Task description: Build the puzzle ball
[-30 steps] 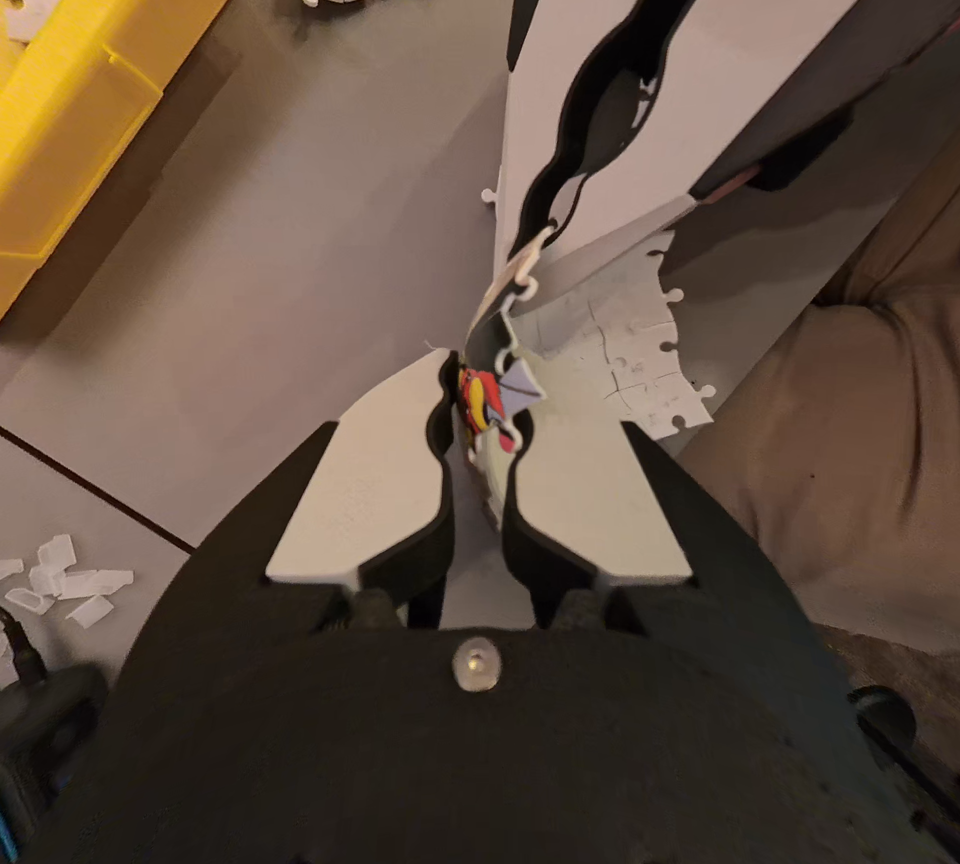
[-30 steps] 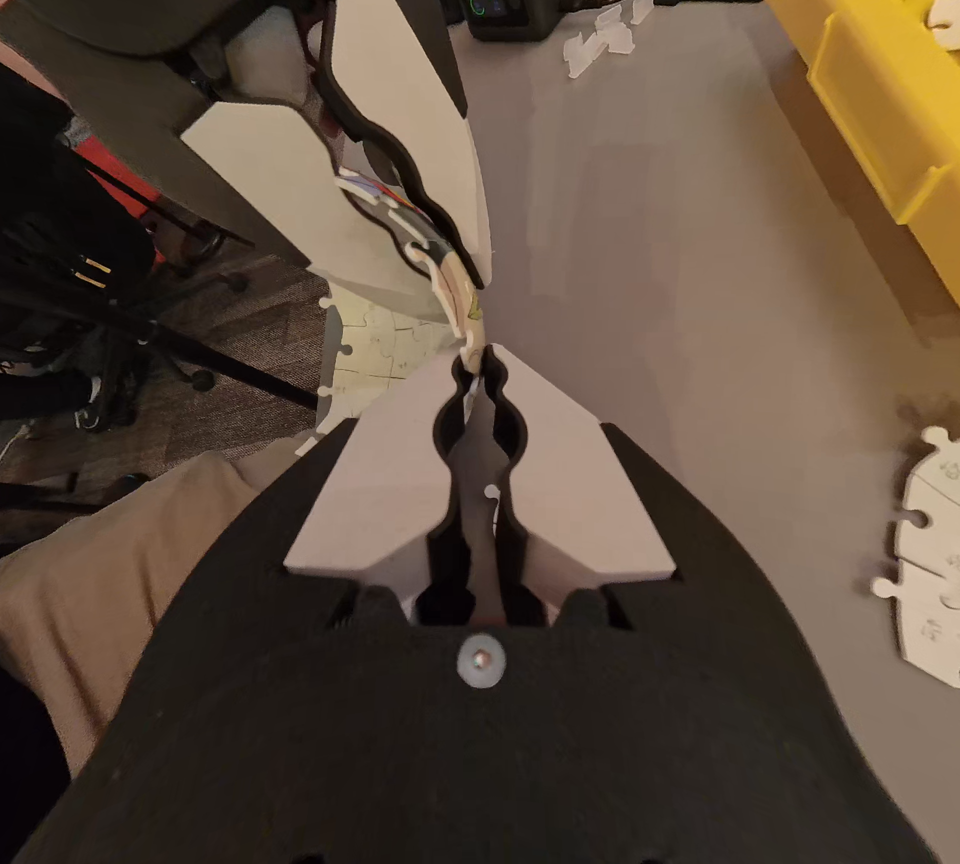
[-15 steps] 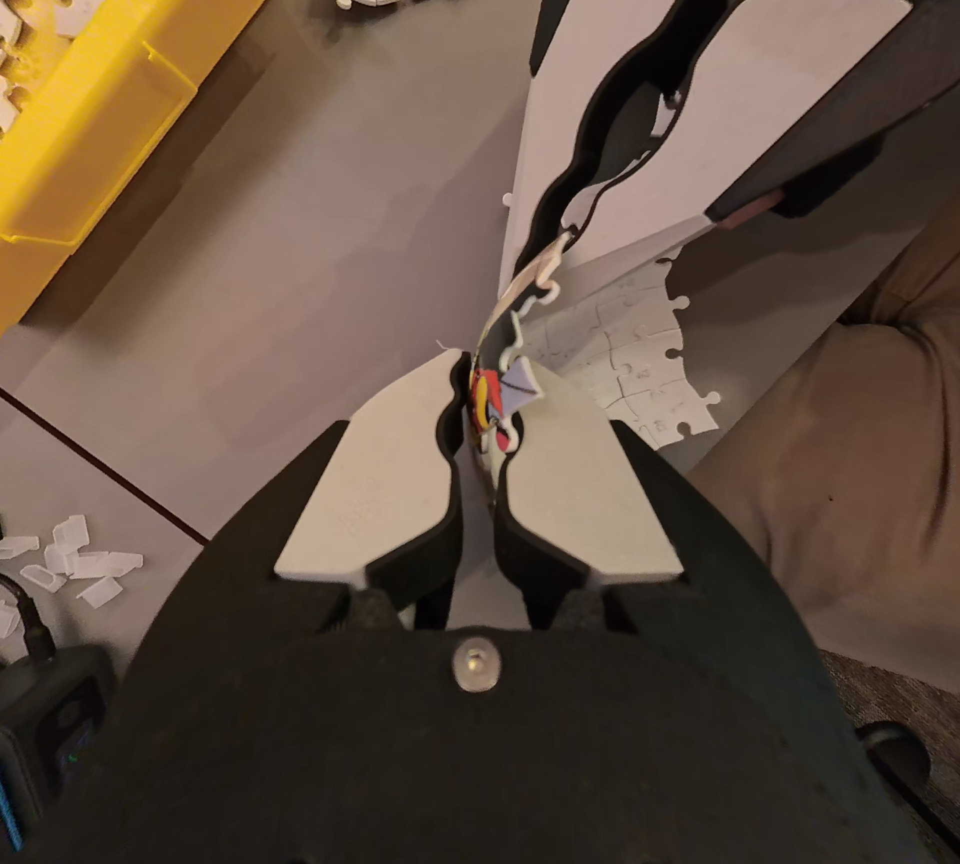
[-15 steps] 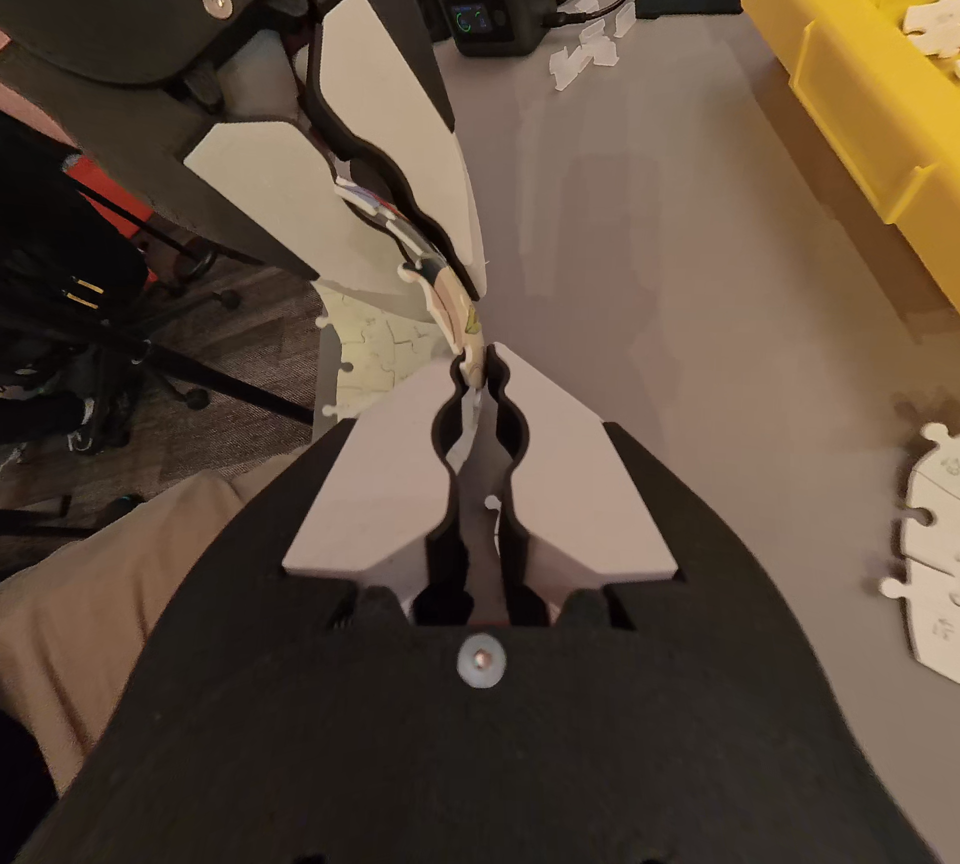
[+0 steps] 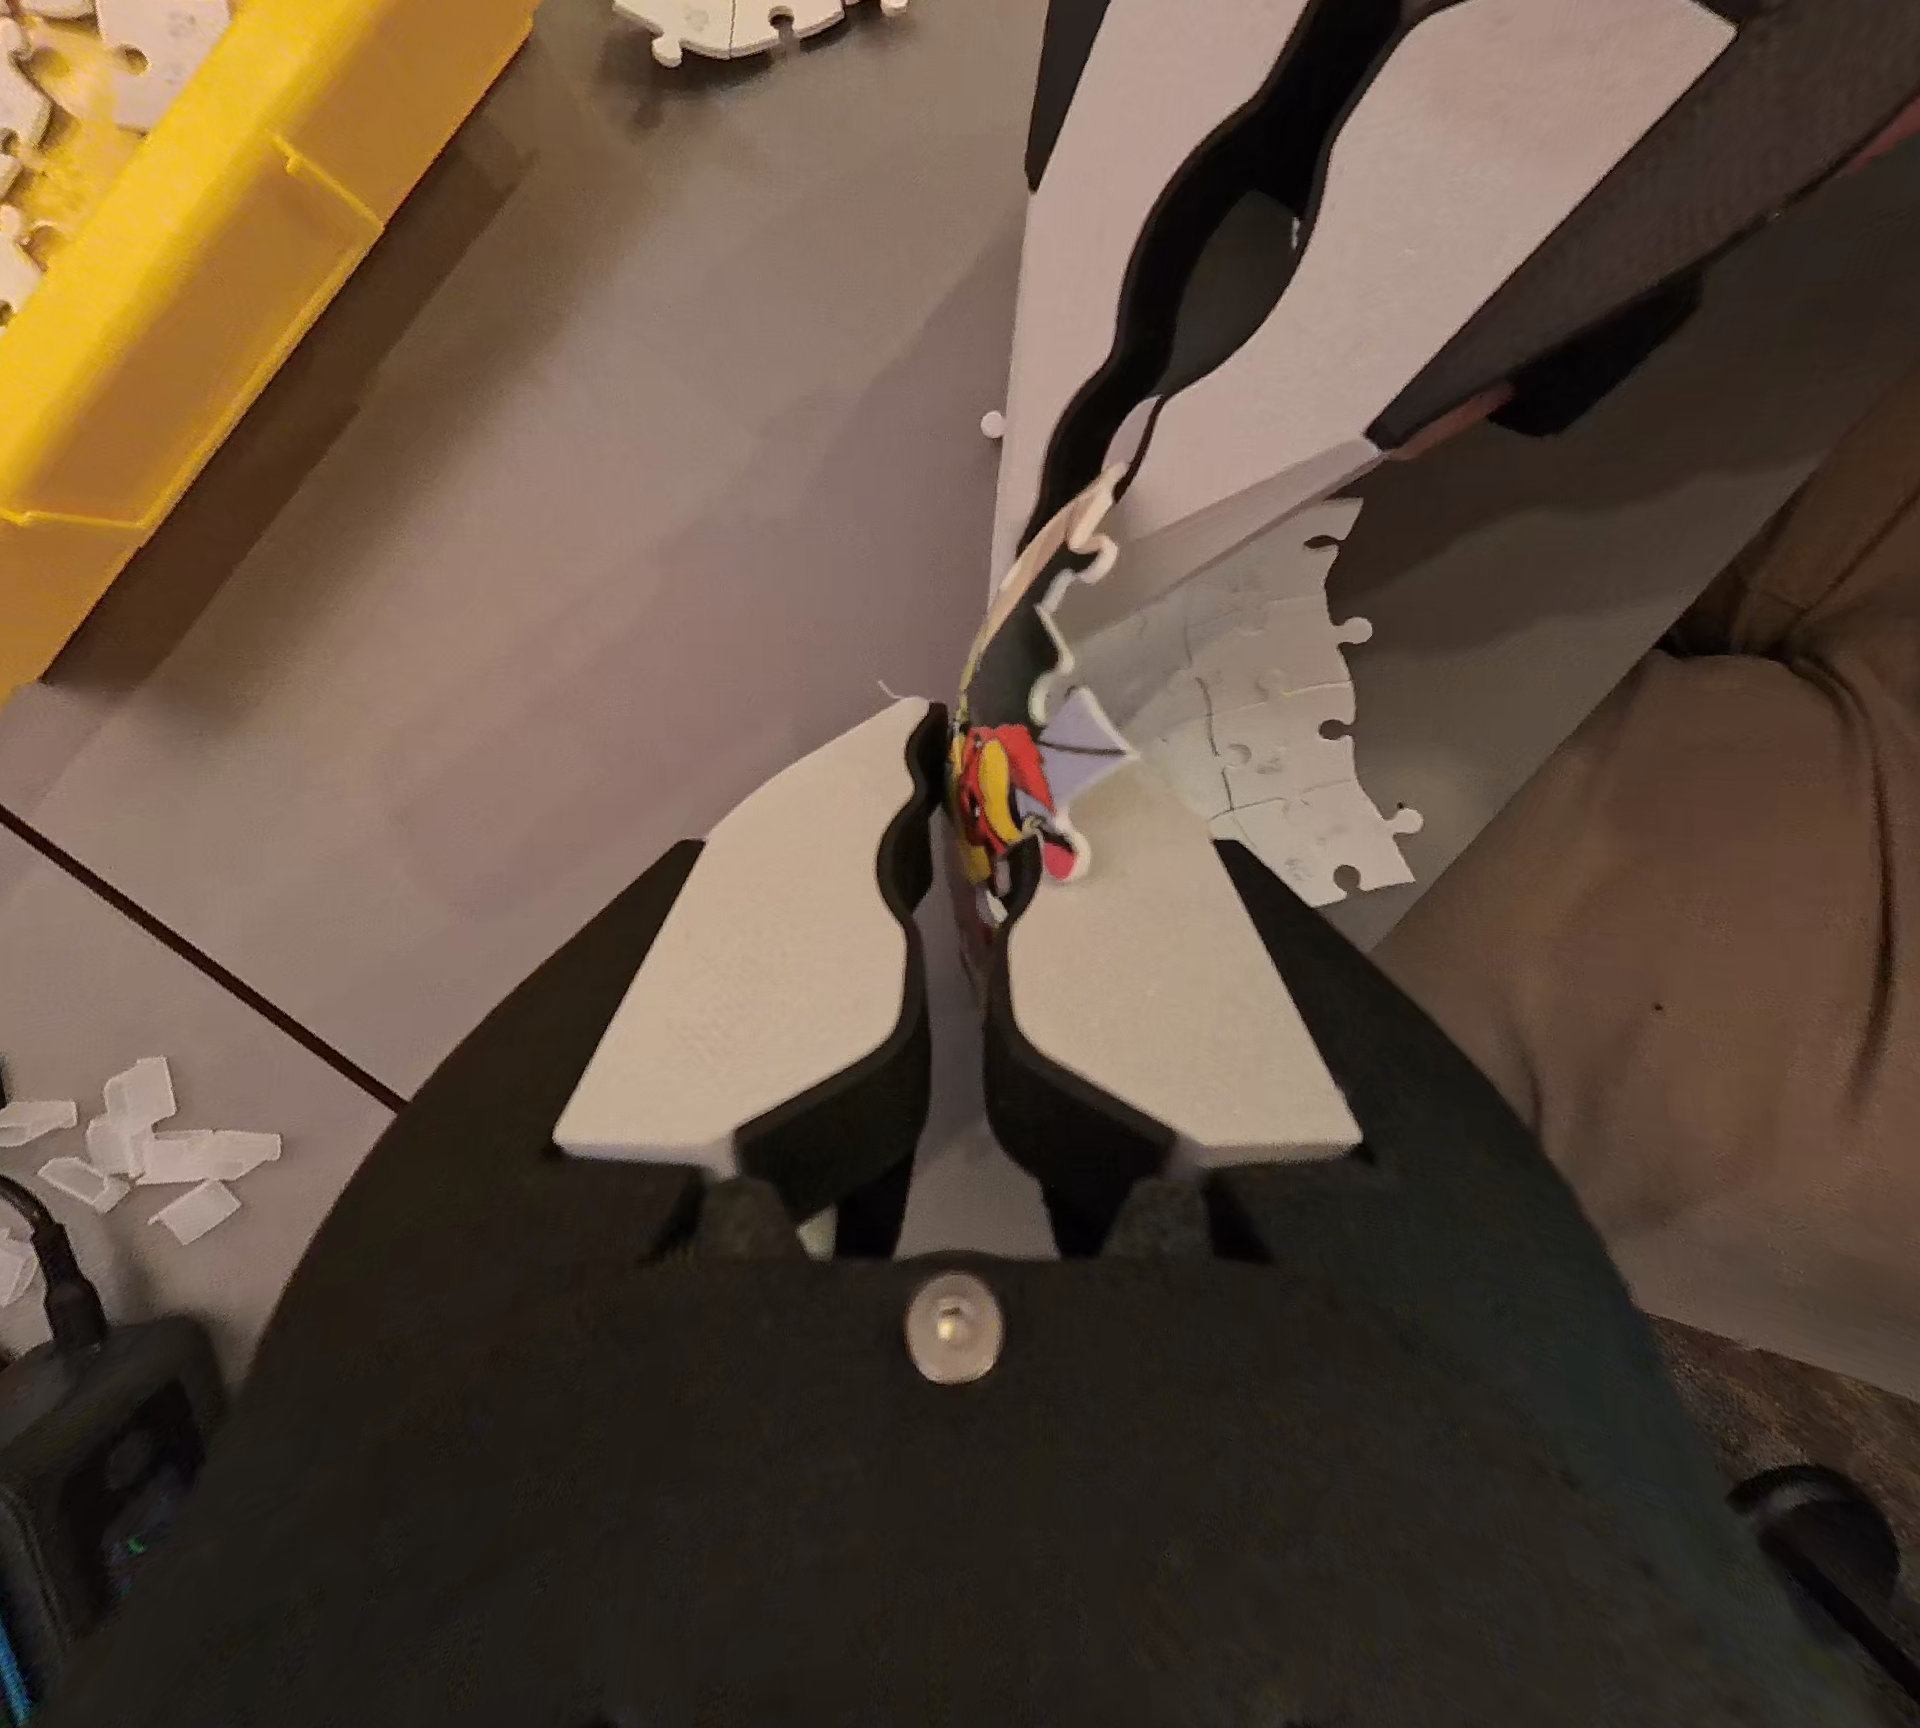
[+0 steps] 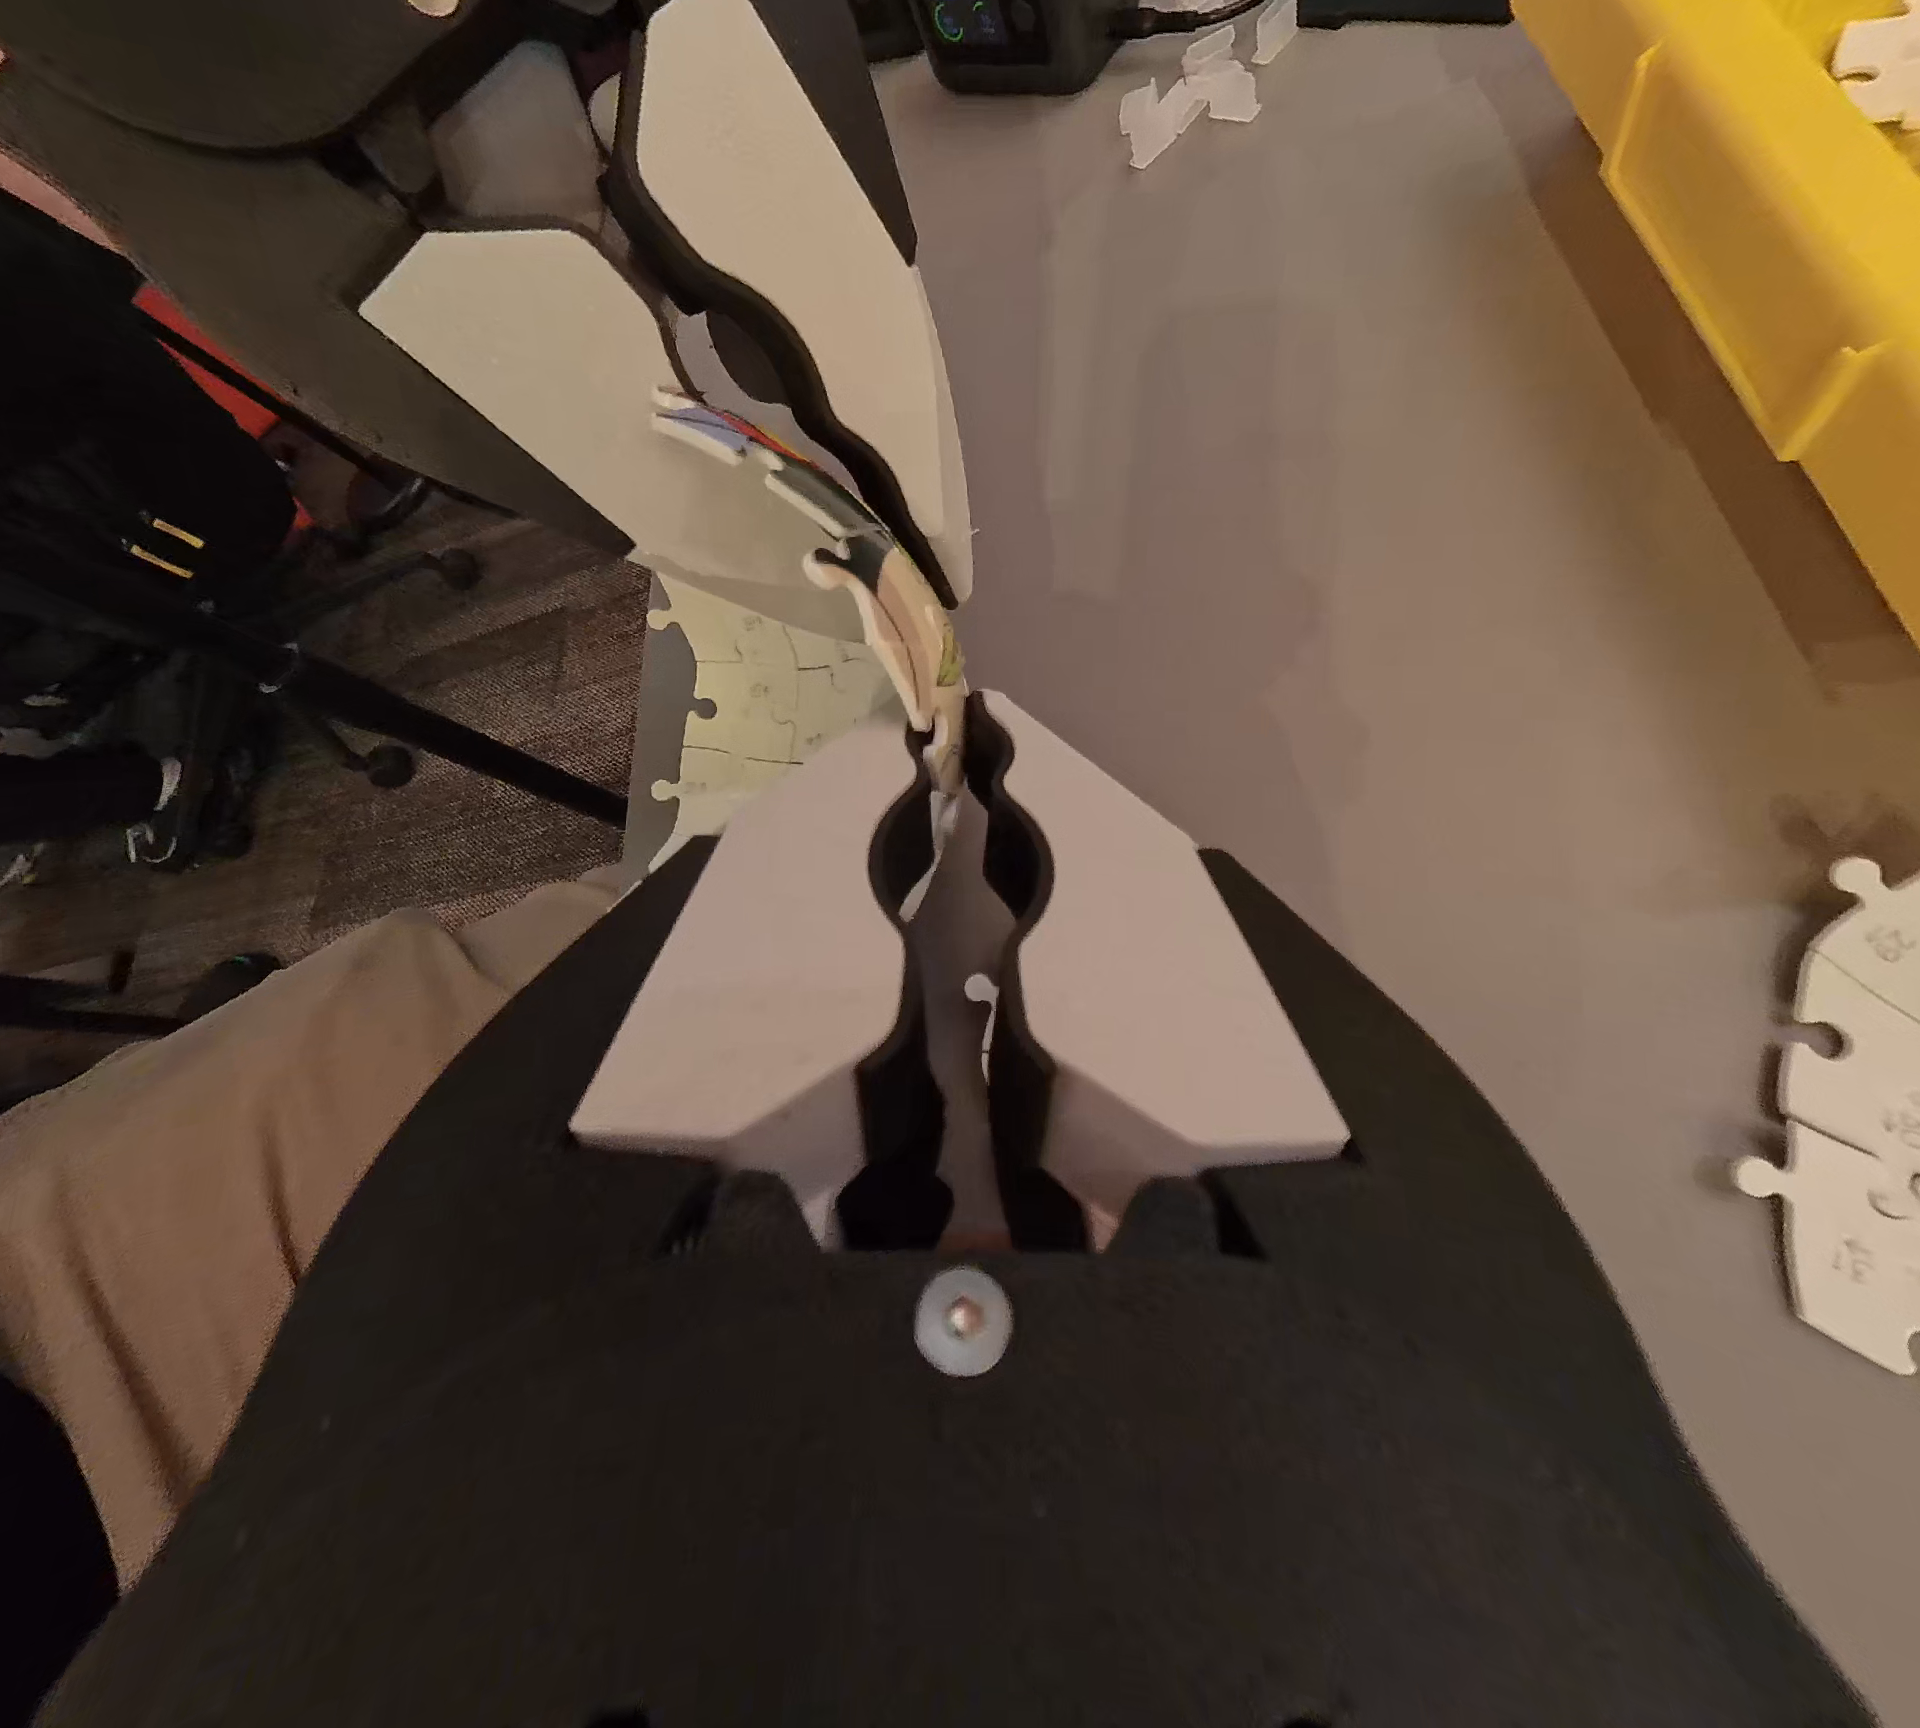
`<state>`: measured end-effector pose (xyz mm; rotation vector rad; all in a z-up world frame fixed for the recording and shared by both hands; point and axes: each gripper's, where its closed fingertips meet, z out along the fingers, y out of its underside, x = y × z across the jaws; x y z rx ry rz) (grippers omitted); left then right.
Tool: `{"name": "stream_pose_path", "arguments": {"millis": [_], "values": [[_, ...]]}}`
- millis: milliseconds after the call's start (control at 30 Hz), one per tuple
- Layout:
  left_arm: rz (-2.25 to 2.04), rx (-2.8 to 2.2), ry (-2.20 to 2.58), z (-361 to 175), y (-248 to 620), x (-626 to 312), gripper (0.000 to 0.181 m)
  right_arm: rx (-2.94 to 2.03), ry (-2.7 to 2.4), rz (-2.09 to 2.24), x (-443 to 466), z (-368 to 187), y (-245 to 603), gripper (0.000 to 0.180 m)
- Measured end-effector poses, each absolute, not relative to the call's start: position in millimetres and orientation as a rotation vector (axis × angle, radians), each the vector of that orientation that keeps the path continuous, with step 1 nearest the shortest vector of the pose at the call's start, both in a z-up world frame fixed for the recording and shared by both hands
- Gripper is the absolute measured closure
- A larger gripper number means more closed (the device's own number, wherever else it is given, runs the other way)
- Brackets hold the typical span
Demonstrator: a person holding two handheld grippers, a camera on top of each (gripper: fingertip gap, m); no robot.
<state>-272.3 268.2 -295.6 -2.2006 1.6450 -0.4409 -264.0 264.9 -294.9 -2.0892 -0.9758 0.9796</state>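
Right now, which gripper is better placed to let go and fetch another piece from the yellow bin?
Right, probably. The right gripper pinches only the end of the puzzle strip at its tips; the left gripper holds it deeper between its fingers and could keep it.

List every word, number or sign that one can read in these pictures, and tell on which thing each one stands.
None can be read with certainty.
Joined white pieces at the table's far side: faint marks on their backs, too blurred.
White pieces at the table edge: faint marks, too small.
Black device's screen: green ring signs, figures too small.
Coloured piece: only a picture, no writing.
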Motion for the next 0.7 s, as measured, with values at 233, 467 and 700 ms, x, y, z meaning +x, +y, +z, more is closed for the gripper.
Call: {"name": "stream_pose_path", "arguments": {"millis": [233,467,700], "values": [[-0.462,-2.214,1.627,-296.9,268.9,-272.7,0.176,-2.094,-0.974,0.971,-265.0,-296.5,264.8,0.180],[-0.461,-2.233,1.579,-297.8,273.2,-275.8,0.176,-2.104,-0.991,0.989,-260.5,-293.4,263.6,0.169],[-0.492,-2.235,1.555,-299.0,271.5,-276.6,0.175,-2.107,-1.014,0.939,-259.6,-298.0,265.2,0.180]]}}
